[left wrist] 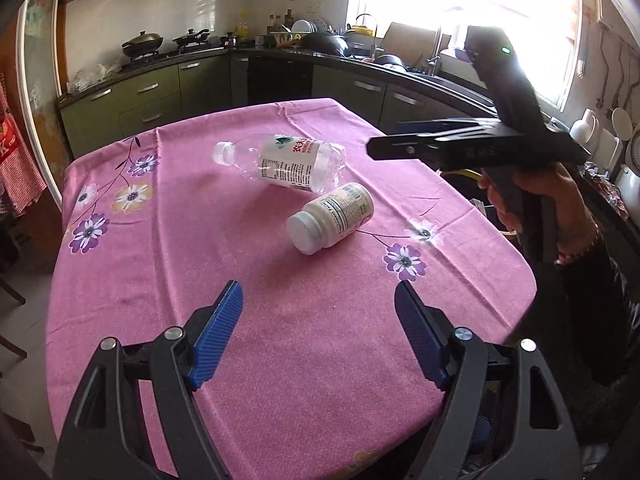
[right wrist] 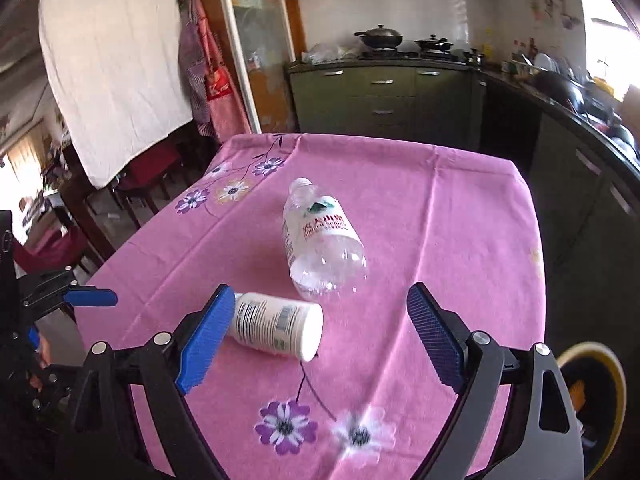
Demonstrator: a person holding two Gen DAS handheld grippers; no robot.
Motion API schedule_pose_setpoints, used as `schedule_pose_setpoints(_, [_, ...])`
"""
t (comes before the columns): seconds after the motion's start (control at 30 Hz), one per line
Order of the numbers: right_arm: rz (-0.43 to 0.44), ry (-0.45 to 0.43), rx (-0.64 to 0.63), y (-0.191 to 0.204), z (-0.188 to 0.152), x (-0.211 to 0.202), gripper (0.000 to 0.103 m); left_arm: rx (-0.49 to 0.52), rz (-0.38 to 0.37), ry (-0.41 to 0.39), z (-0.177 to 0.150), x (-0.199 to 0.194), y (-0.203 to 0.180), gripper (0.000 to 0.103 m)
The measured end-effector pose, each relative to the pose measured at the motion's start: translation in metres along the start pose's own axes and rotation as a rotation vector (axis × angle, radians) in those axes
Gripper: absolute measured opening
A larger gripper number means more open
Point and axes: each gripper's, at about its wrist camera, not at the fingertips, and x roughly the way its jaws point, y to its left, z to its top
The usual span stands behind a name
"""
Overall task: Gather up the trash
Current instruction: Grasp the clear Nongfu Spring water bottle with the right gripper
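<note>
A clear plastic water bottle [left wrist: 288, 164] [right wrist: 320, 240] lies on its side in the middle of the pink flowered tablecloth [left wrist: 168, 264]. A white pill jar [left wrist: 332, 220] [right wrist: 276, 326] lies on its side just in front of it. My left gripper [left wrist: 318, 285] hovers open over the near part of the table, short of the jar, with nothing between its pads. My right gripper [right wrist: 320, 289] [left wrist: 376, 148] is open above both items. Its left pad covers the jar's cap end without pressing on it. A hand [left wrist: 540, 200] holds the right gripper.
Green kitchen cabinets [left wrist: 160, 92] with pans on the stove [left wrist: 142, 44] and a crowded counter run behind the table. A dark, yellow-rimmed bin [right wrist: 592, 400] stands off the table's right edge. Chairs [right wrist: 152, 176] and a hanging white cloth [right wrist: 112, 60] are at the left.
</note>
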Motion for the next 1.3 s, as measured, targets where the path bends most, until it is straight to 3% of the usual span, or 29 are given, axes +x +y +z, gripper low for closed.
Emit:
schedule_pose_setpoints(0.2, [0.04, 0.221, -0.108, 0.01, 0.058, 0.08, 0.088, -0.026, -0.003, 0.002, -0.003, 0.002, 0.007, 0.075])
schedule_pose_setpoints(0.33, [0.057, 0.415, -0.143, 0.015, 0.077, 0.13, 0.088, -0.027, -0.01, 0.011, -0.005, 0.003, 0.008, 0.076])
schedule_pose_setpoints(0.5, [0.047, 0.579, -0.146, 0.009, 0.082, 0.177, 0.088, -0.046, -0.011, 0.017, -0.007, 0.006, 0.017, 0.076])
schedule_pose_setpoints(0.8, [-0.006, 0.639, -0.181, 0.015, 0.08, 0.205, 0.087, -0.055, -0.01, 0.022, -0.01, 0.007, 0.025, 0.076])
schedule_pose_setpoints(1.0, [-0.024, 0.662, -0.202, 0.021, 0.076, 0.208, 0.066, -0.052, -0.016, 0.024, -0.009, 0.009, 0.024, 0.076])
schedule_pose_setpoints(1.3, [-0.03, 0.612, -0.207, 0.024, 0.08, 0.201, 0.065, -0.05, -0.015, 0.027, -0.009, 0.009, 0.024, 0.076])
